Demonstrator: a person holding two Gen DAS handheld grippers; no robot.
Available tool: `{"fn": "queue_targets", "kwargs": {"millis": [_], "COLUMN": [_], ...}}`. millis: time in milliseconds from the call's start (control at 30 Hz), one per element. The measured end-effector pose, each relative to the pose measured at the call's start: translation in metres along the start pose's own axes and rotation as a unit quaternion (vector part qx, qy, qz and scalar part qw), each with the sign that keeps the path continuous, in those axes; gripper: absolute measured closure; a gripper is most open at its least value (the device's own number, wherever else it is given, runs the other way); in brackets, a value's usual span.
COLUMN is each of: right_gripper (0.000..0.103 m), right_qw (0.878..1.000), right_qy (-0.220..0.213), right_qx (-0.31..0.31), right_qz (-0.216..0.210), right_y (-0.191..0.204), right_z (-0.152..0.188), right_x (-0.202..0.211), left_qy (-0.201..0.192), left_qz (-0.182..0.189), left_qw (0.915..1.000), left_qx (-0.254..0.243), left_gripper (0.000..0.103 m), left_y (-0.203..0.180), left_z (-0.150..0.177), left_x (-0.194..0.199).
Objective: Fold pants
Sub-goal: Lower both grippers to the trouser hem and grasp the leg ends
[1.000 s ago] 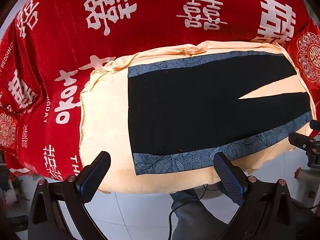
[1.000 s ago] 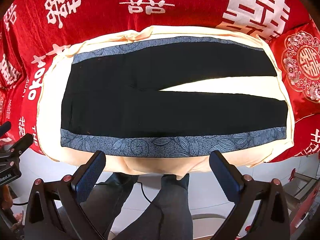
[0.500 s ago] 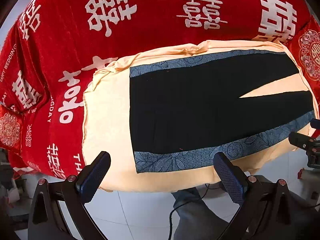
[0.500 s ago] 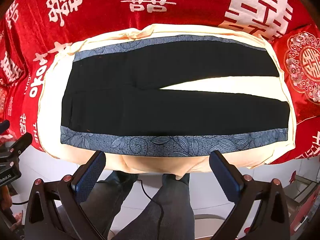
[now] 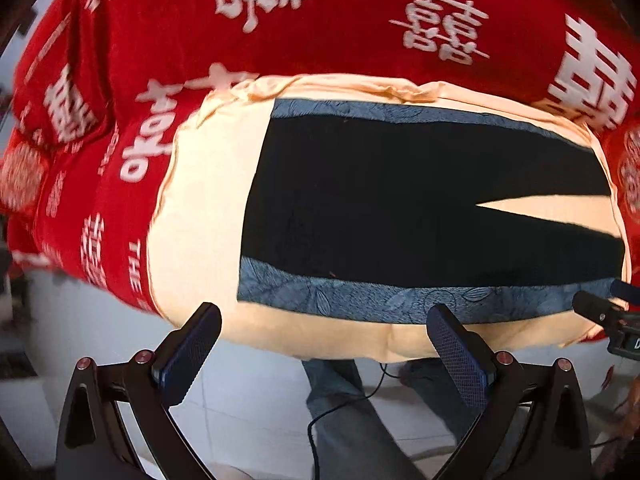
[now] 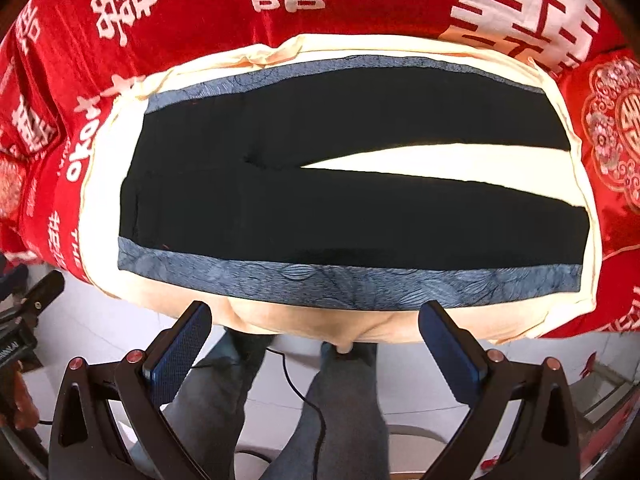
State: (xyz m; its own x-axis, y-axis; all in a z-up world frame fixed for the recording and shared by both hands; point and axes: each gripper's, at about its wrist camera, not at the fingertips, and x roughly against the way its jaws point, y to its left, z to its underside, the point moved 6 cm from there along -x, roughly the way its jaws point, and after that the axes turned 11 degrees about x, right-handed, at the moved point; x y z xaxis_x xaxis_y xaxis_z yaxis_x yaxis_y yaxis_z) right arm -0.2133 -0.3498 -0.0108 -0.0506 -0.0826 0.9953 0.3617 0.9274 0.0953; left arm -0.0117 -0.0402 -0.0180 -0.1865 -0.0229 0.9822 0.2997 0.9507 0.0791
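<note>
Pants (image 6: 352, 208) lie flat and unfolded on a cream sheet (image 6: 100, 216) over a red bed cover (image 6: 200, 12), long axis running left-right across both views, waistband at left, the two legs splayed to the right with a wedge of sheet between them; the near blue side stripe (image 6: 348, 284) runs along the bed edge. Left gripper (image 5: 324, 344) and right gripper (image 6: 316, 336) hang just off that near edge, jaws spread wide, holding nothing, not touching cloth. Left gripper sits nearer the waistband, right gripper nearer mid-leg; no containers in view.
</note>
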Motion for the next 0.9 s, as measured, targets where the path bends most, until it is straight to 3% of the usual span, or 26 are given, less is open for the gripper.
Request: {"fn": "queue_targets", "kwargs": {"millis": [133, 200, 300, 400, 633, 667, 700, 767, 833, 900], "right_gripper": [0.000, 0.000, 0.000, 0.000, 0.001, 0.007, 0.022, 0.035, 0.035, 0.035], "right_qw": [1.000, 1.000, 0.996, 0.984, 0.949, 0.944, 0.943, 0.933, 0.918, 0.913], "right_qy": [0.009, -0.007, -0.049, -0.078, -0.055, -0.047, -0.041, -0.020, -0.006, -0.008], "right_qx": [0.003, -0.004, -0.022, -0.060, -0.115, -0.121, -0.124, -0.134, -0.152, -0.161], "right_qz": [0.001, -0.013, -0.074, -0.148, -0.289, -0.302, -0.307, -0.334, -0.367, -0.376], "right_y": [-0.006, -0.005, 0.002, 0.011, 0.066, 0.078, 0.084, 0.101, 0.117, 0.125], "right_z": [0.000, -0.002, -0.006, -0.004, 0.019, 0.023, 0.027, 0.035, 0.044, 0.045], "right_x": [-0.009, -0.010, -0.016, -0.031, -0.115, -0.131, -0.141, -0.171, -0.201, -0.217], "left_qy": [0.020, 0.021, 0.019, 0.041, 0.079, 0.079, 0.081, 0.083, 0.084, 0.085], "left_qz": [0.003, 0.008, 0.022, 0.051, 0.105, 0.114, 0.122, 0.140, 0.159, 0.179], "left_qw": [0.9993, 0.9993, 0.9992, 0.9965, 0.9815, 0.9793, 0.9768, 0.9719, 0.9665, 0.9612], "left_qx": [0.031, 0.030, 0.028, 0.052, 0.139, 0.148, 0.156, 0.170, 0.183, 0.192], "left_gripper": [0.000, 0.000, 0.000, 0.000, 0.000, 0.000, 0.000, 0.000, 0.000, 0.000], "left_y": [0.002, 0.004, 0.011, 0.026, 0.069, 0.073, 0.075, 0.080, 0.081, 0.082], "left_z": [0.014, 0.016, 0.015, 0.015, 0.030, 0.033, 0.036, 0.043, 0.049, 0.054], "left_x": [-0.005, -0.008, -0.023, -0.057, -0.151, -0.160, -0.170, -0.187, -0.200, -0.208]}}
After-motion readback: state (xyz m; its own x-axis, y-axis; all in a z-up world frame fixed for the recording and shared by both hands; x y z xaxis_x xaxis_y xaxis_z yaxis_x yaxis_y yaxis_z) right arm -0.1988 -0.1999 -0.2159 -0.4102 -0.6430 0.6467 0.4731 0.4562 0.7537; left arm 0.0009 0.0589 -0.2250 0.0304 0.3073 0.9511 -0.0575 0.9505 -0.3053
